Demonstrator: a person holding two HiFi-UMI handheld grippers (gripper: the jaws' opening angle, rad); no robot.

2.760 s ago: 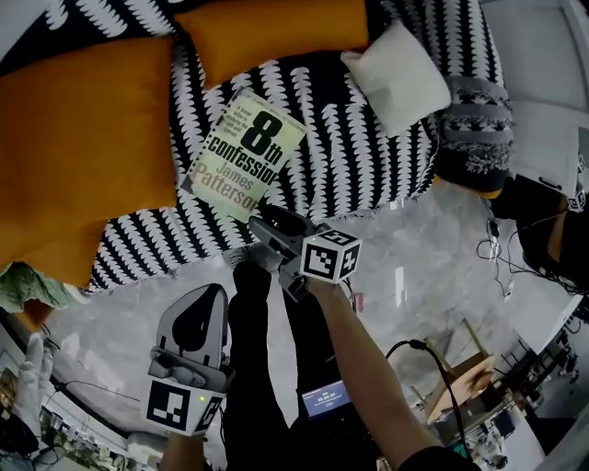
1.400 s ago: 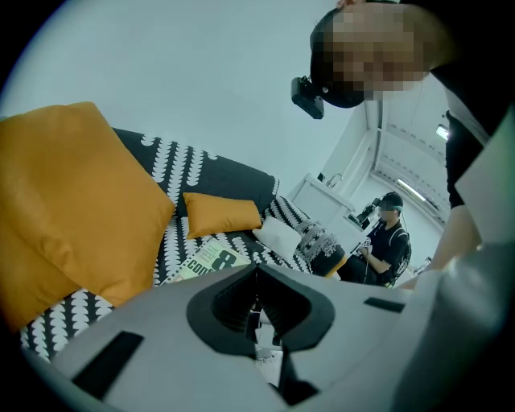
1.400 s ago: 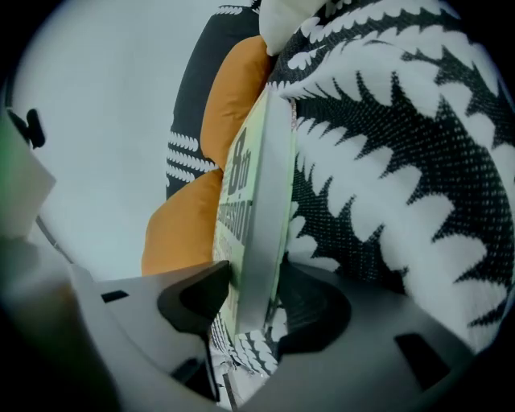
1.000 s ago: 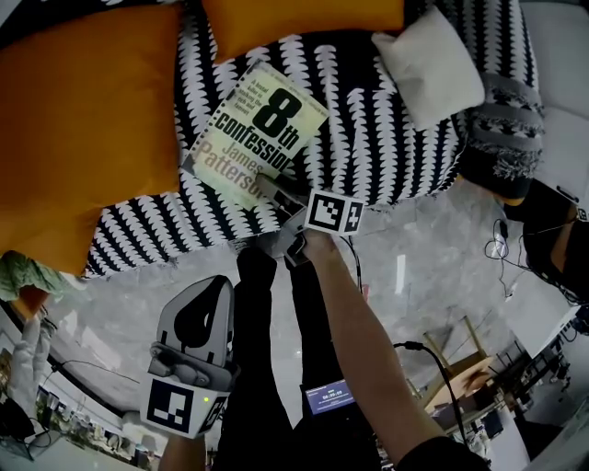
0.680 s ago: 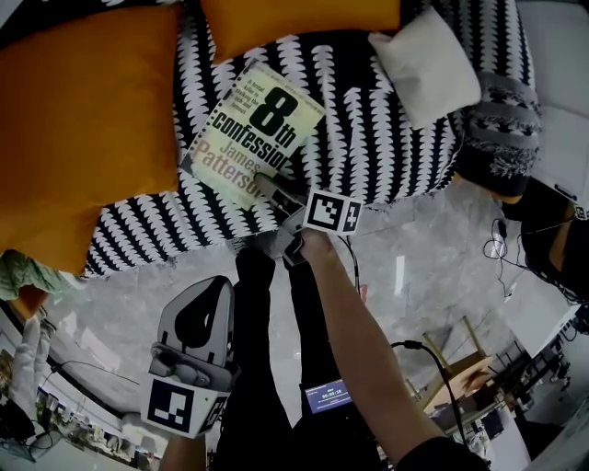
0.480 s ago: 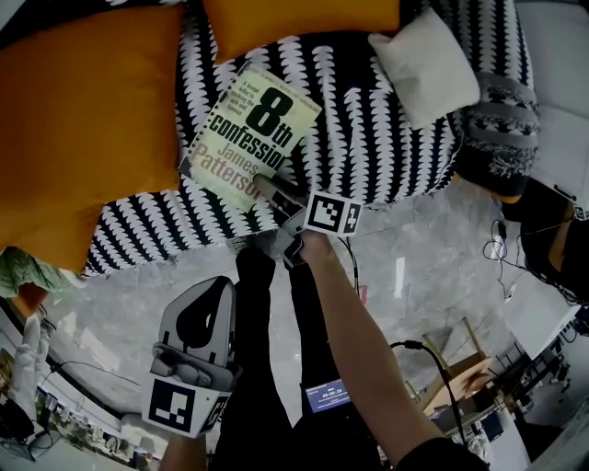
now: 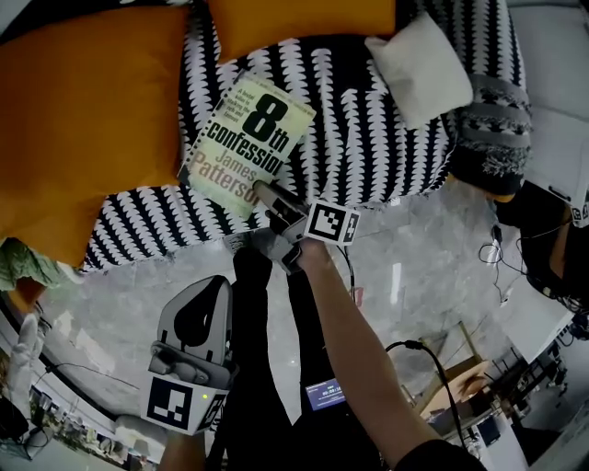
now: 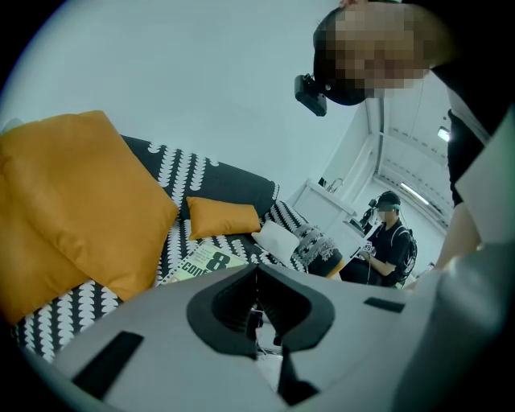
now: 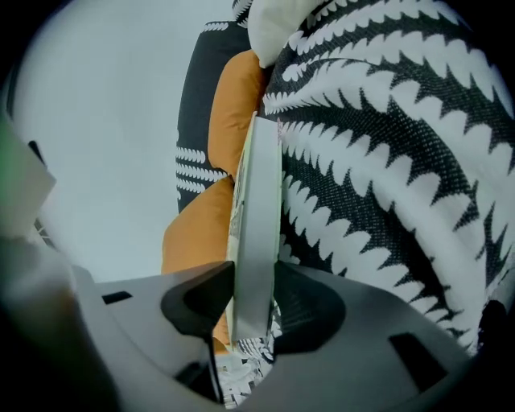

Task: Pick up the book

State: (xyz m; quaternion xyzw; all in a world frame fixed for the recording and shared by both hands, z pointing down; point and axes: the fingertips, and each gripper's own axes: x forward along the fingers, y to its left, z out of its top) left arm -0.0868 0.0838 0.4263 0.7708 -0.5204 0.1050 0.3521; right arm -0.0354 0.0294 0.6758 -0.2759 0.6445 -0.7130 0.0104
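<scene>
As the right gripper (image 7: 264, 191) has just been closing its fingers (image 9: 310, 310) onto the book (image 7: 247, 145), near corner by the sofa (image 7: 368, 138) front edge — light, floppy paperback — expect sag; left gripper (image 7: 204, 308) pinched together, empty.

Black trousers (image 7: 259, 368); grey left gripper (image 7: 208, 289) and right gripper (image 7: 263, 191) carry black-and-white marker cubes (image 7: 331, 223).

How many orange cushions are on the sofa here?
2. The large orange cushion lies left of the book; the smaller orange cushion lies beyond the book, at the head view's top edge. Others may lie outside the frame.
</scene>
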